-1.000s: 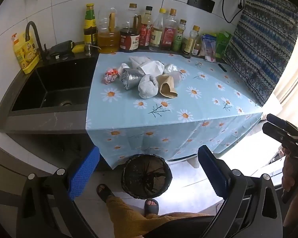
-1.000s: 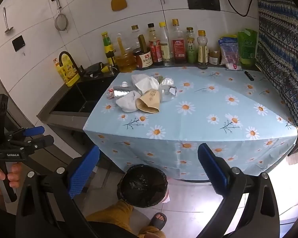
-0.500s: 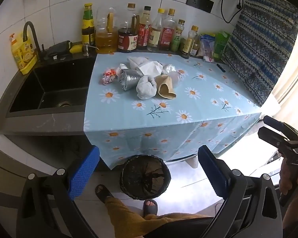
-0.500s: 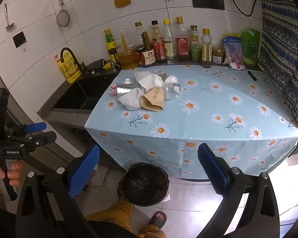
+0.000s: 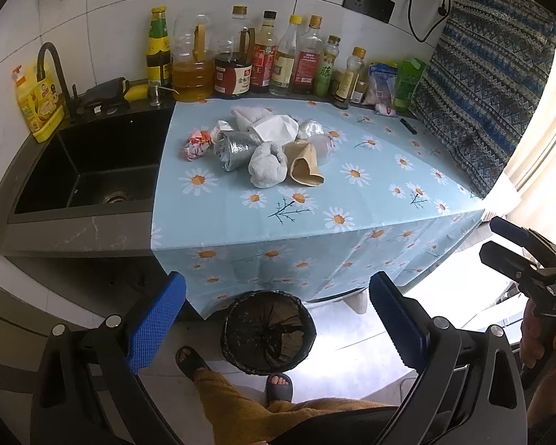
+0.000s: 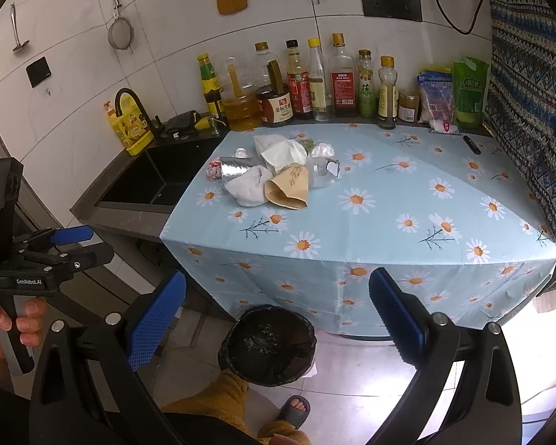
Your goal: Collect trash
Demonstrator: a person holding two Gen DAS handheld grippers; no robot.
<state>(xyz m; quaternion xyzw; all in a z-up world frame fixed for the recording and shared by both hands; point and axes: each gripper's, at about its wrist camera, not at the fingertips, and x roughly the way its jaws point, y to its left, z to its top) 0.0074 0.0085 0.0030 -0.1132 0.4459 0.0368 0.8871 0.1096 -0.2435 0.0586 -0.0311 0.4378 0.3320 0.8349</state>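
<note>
A pile of trash (image 5: 267, 148) lies on the daisy tablecloth (image 5: 315, 200): a red-white wrapper (image 5: 194, 146), a silver foil pack (image 5: 235, 150), a grey crumpled wad (image 5: 268, 165), a tan paper cup (image 5: 305, 163), white paper (image 5: 274, 128) and clear plastic. The pile also shows in the right wrist view (image 6: 274, 174). A black-lined bin (image 5: 268, 332) stands on the floor below the table edge, also in the right wrist view (image 6: 267, 345). My left gripper (image 5: 278, 322) is open and empty above the bin. My right gripper (image 6: 278, 322) is open and empty, likewise held off the table.
A black sink (image 5: 89, 170) with a faucet lies left of the cloth. Several sauce and oil bottles (image 5: 263, 63) line the back wall. A patterned curtain (image 5: 489, 85) hangs at the right. My slippered feet (image 5: 278, 385) stand by the bin.
Both grippers have drifted slightly, so the table and bin sit a little lower and closer in view. Nothing was picked up; both stay open.
</note>
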